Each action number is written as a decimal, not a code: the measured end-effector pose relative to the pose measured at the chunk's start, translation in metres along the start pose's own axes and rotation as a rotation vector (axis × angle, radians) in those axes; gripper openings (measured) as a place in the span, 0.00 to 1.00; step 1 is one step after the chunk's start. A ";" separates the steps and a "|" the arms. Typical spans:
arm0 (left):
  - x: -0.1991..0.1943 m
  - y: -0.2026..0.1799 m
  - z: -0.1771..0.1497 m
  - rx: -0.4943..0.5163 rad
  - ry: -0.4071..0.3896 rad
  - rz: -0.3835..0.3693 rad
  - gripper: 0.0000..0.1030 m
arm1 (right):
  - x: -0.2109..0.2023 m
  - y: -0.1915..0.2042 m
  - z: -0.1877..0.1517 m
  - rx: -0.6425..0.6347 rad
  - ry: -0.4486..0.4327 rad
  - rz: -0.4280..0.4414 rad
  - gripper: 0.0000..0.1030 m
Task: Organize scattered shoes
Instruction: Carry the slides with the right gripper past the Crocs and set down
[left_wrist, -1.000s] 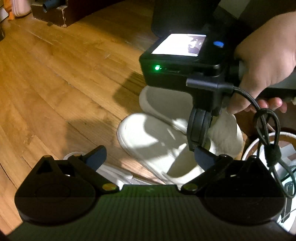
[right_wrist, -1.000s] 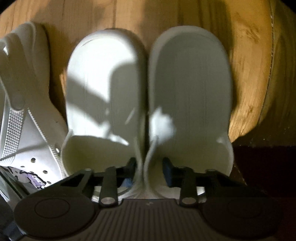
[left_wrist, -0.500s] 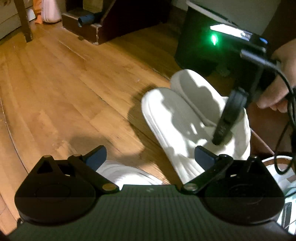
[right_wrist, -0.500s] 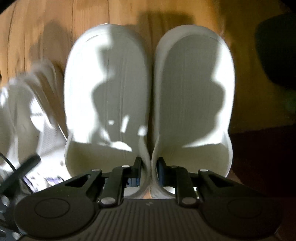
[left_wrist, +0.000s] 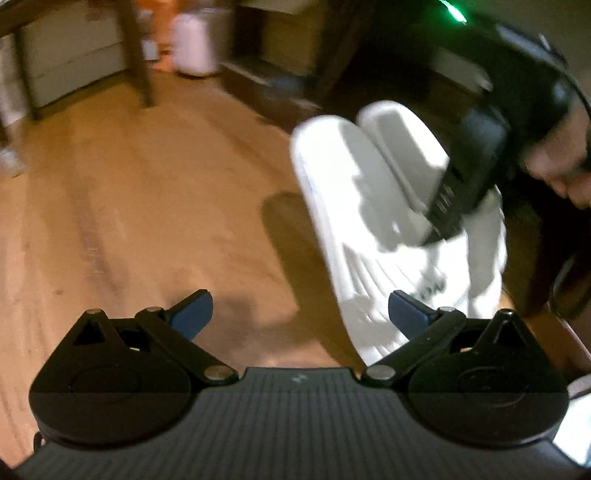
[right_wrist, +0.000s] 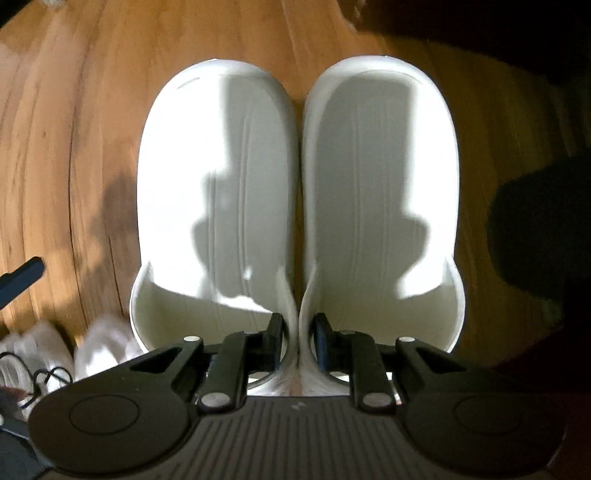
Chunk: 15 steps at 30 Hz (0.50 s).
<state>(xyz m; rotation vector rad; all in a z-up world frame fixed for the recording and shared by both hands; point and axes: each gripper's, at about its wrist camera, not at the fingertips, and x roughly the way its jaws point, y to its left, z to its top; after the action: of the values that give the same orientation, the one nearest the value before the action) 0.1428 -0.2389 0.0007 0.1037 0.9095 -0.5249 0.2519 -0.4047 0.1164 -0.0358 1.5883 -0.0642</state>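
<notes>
Two white slippers (right_wrist: 295, 192) hang side by side above the wooden floor, soles facing each other at the inner walls. My right gripper (right_wrist: 298, 343) is shut on the two touching inner walls, one finger inside each slipper. In the left wrist view the same white slippers (left_wrist: 373, 192) appear lifted at the right, with the right gripper's black body (left_wrist: 469, 177) on them. My left gripper (left_wrist: 299, 314) is open above bare floor, with nothing between its fingers.
Wooden floor (left_wrist: 129, 221) fills the left wrist view. A table leg (left_wrist: 138, 51), pale drawers (left_wrist: 66, 51) and a dark low shelf (left_wrist: 269, 85) stand at the back. Other white shoes (right_wrist: 55, 354) lie at the lower left of the right wrist view.
The right gripper has lifted the slipper pair off the floor and away from the other shoes. The left gripper has risen and tilted up, staying open.
</notes>
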 end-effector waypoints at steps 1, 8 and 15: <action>0.003 0.011 0.004 -0.034 0.004 0.012 1.00 | 0.000 0.009 0.012 -0.011 -0.003 0.004 0.17; 0.026 0.071 0.029 -0.154 -0.039 0.037 1.00 | 0.011 0.066 0.094 -0.064 -0.030 0.087 0.17; 0.065 0.110 0.028 -0.228 0.040 0.071 1.00 | 0.039 0.099 0.149 -0.080 -0.049 0.064 0.24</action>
<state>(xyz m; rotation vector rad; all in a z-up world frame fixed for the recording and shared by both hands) 0.2478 -0.1766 -0.0467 -0.0605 0.9950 -0.3518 0.4014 -0.3113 0.0684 -0.0487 1.5413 0.0496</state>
